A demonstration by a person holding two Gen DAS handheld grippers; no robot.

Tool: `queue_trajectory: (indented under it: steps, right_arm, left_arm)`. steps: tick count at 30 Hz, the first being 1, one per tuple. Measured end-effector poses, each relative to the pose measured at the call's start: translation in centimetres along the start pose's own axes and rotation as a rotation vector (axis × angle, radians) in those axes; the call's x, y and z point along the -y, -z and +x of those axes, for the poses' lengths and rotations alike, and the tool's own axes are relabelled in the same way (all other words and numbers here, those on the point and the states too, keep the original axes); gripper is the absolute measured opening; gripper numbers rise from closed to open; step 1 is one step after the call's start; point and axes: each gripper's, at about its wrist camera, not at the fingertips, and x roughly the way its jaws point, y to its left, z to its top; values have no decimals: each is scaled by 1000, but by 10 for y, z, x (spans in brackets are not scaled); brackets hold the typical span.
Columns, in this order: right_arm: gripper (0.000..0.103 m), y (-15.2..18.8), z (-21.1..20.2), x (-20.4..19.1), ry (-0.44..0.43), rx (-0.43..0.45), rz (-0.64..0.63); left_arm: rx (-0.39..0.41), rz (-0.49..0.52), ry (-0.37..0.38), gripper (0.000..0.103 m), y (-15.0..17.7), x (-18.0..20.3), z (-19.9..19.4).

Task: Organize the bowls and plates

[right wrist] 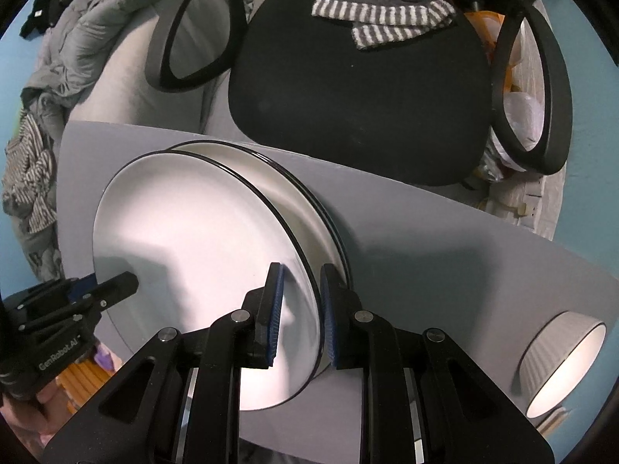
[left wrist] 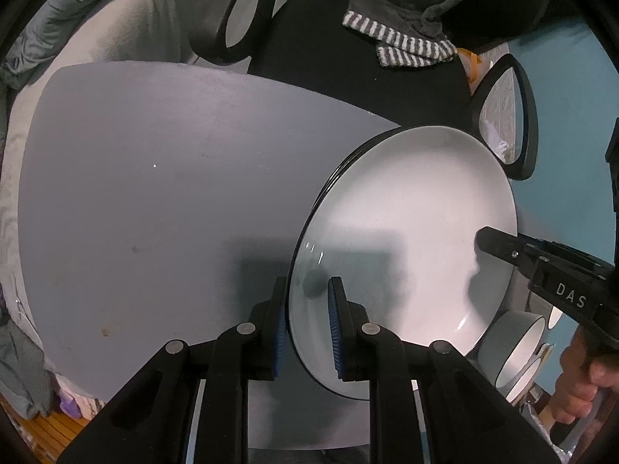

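grey table (left wrist: 154, 193) | black chair (right wrist: 348, 96) behind | both hand-held grippers clamp plate (left wrist: 406, 212) rim

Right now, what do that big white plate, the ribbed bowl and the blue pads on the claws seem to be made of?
Plate: likely glazed ceramic; glossy white with bright glints and a thin black rim line.
Ribbed bowl: probably ceramic too; matte ridged grey-white outside, smooth shiny inside.
Blue pads: look like soft rubber or similar; dull, finely grooved.
Tabletop: painted or laminated board, matte grey; hard to say which.

Black left gripper (left wrist: 307, 328) and right gripper (right wrist: 300, 319), blue ribbed pads, silver pivot screws.
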Motion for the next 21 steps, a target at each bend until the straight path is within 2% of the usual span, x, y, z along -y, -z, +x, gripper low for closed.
queue_trajectory:
  steps: [6,9,10,12,21]
  right_arm:
    - [20,-3,1,5,-19,-42,13]
    - [27,-5,0,5,-29,-67,31]
    - [33,-6,0,4,-38,-82,37]
    - [37,-6,1,1,-31,-104,29]
    - [37,-4,-2,-2,-2,-121,15]
  left_arm:
    - [-4,-8,2,18,-3,-1,-1]
    - [-6,-7,-8,19,-4,0,-1]
    - [-8,-6,-4,22,-5,1,-2]
    - [-7,-4,4,28,-4,3,-3]
    - [25,20,-24,32,-3,8,-10]
